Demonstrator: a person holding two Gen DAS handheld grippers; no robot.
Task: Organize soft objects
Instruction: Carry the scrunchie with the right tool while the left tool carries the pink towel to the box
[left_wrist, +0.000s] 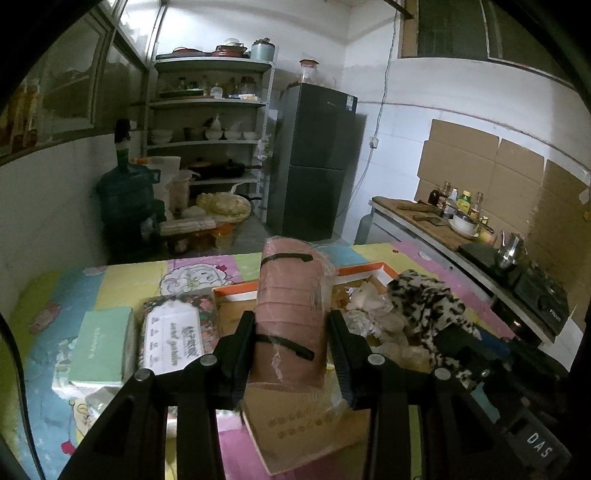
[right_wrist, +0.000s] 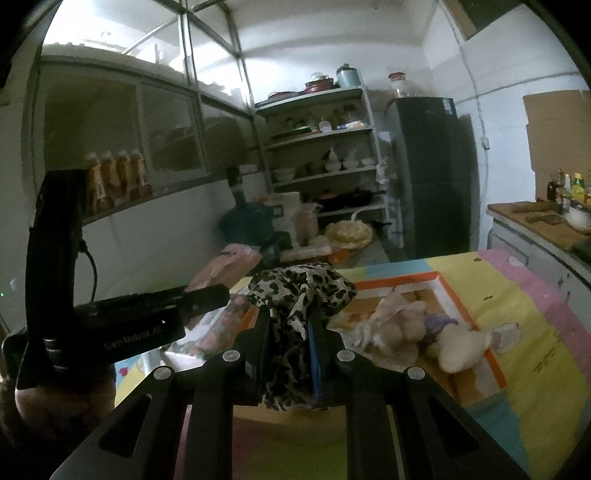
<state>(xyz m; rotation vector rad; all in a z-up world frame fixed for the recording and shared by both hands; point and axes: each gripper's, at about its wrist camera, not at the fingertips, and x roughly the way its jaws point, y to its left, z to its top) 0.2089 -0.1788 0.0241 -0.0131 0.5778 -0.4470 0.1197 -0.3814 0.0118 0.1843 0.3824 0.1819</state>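
My left gripper (left_wrist: 291, 332) is shut on a pink rolled cloth (left_wrist: 293, 295) wrapped in plastic with two black bands, held upright above the table. My right gripper (right_wrist: 291, 325) is shut on a leopard-print cloth (right_wrist: 301, 291), bunched above its fingers; the cloth also shows at the right in the left wrist view (left_wrist: 424, 299). An orange-rimmed cardboard box (right_wrist: 443, 291) lies open on the table and holds a cream plush toy (right_wrist: 454, 347) and crumpled soft items (left_wrist: 365, 310). The pink roll shows at the left in the right wrist view (right_wrist: 221, 269).
The table has a colourful cartoon cover (right_wrist: 535, 332). A green box (left_wrist: 99, 347) and a floral packet (left_wrist: 173, 332) lie at its left. A brown cardboard flap (left_wrist: 306, 424) is below the roll. Shelves (left_wrist: 210, 122), fridge (left_wrist: 314, 158), water jug (left_wrist: 125, 192) and kitchen counter (left_wrist: 443, 229) stand behind.
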